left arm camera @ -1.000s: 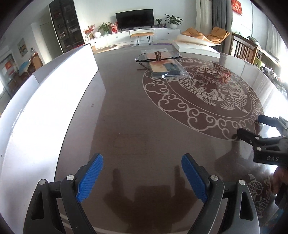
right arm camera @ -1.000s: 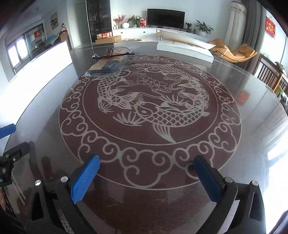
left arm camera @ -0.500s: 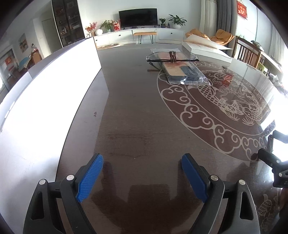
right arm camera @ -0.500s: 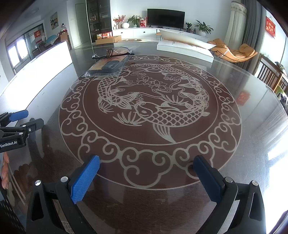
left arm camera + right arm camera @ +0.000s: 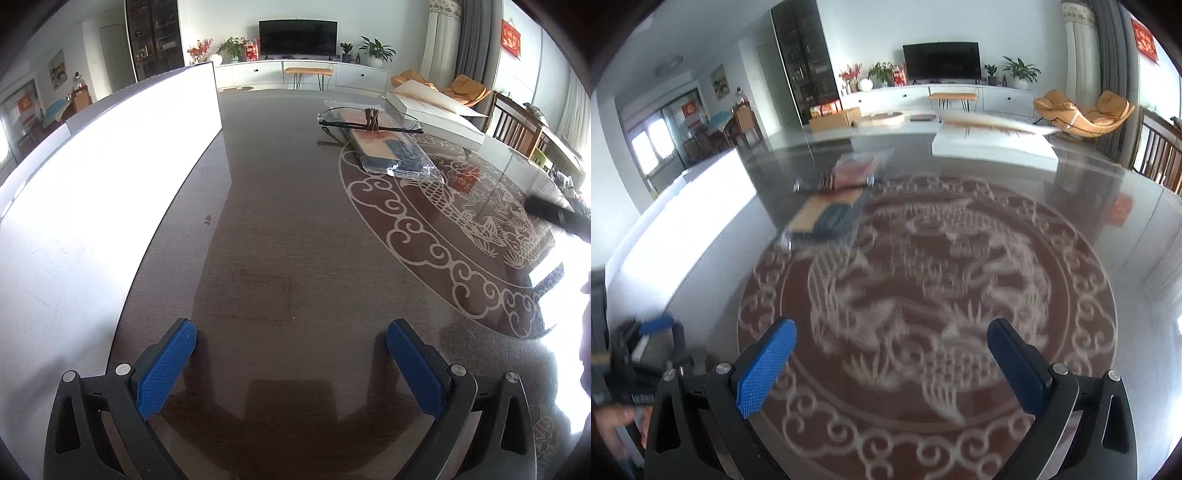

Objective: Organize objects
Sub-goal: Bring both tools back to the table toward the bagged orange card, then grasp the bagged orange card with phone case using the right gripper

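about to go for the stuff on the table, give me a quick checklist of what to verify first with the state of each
1. Left gripper empty: ok. Its jaws have just been opening, they stand wide, and only bare table lies between them.
2. Right gripper empty: ok, jaws wide with nothing between them.
3. Targets located: ok. The glasses rest on the plastic-wrapped packet at the far side of the table.
4. Path to them: ok, no clutter on the table in between.
5. White board along the left edge: ok, apart from the left gripper.
6. Right camera sharpness: not ok, the view is blurred, so the glasses' exact pose is unreadable there.
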Demonstrator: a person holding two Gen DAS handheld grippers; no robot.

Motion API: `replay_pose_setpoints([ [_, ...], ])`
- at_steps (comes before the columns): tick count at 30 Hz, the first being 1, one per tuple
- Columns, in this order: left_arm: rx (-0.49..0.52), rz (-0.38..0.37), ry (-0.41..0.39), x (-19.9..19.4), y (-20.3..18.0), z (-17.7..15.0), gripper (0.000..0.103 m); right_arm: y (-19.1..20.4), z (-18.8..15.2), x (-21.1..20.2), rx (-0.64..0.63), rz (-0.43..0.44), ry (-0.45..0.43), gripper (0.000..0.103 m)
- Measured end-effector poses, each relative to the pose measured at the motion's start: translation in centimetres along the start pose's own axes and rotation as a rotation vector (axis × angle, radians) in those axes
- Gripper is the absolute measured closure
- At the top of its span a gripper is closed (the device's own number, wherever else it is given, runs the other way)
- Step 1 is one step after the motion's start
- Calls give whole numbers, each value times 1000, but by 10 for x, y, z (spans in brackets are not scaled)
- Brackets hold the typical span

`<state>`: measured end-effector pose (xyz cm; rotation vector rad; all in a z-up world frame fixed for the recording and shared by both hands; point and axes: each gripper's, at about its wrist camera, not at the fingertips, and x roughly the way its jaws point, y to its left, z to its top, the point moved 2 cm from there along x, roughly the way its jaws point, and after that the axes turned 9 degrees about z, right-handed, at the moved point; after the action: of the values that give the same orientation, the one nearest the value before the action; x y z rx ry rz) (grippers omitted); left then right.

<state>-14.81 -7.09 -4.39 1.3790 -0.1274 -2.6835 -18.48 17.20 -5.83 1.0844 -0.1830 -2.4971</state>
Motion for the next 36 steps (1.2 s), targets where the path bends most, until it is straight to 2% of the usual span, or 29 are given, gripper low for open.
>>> replay_pose_setpoints([
  [3,0,0,0,0,0,0,0,-7,55,29,61,56,-38,0],
  [6,-1,-1,0,1,0,1,0,-13,96,67,149,117,-37,0],
  [10,-1,-2,0,1,0,1,0,-2,122,107,193,170,-4,1],
  [11,-1,-2,0,1,0,1,0,5,124,116,186,211,17,2],
  [14,-2,-3,1,1,0,1,0,36,119,136,177,450,125,11],
  [15,-2,-3,1,1,0,1,0,51,115,134,171,590,157,11],
  [16,-2,-3,1,1,0,1,0,61,111,131,157,678,175,11],
  [17,-2,-3,1,1,0,1,0,71,107,124,127,725,184,11],
  [18,-2,-3,1,1,0,1,0,77,104,116,88,707,177,11],
  [19,-2,-3,1,1,0,1,0,79,101,111,65,644,161,11],
  [22,-2,-3,1,1,0,1,0,59,96,100,70,237,80,11],
  [23,-2,-3,1,1,0,1,0,47,94,98,100,124,53,11],
  [25,-2,-3,1,1,0,1,0,26,89,101,184,-40,45,11],
  [29,-2,-3,0,1,0,1,0,23,90,126,196,-93,99,11],
  [31,-2,-3,0,1,0,1,0,33,91,146,184,-81,138,11],
  [35,-2,-3,1,0,0,1,0,69,100,183,114,-143,204,0],
  [36,-2,-4,0,0,0,1,0,80,101,189,78,-156,206,0],
])
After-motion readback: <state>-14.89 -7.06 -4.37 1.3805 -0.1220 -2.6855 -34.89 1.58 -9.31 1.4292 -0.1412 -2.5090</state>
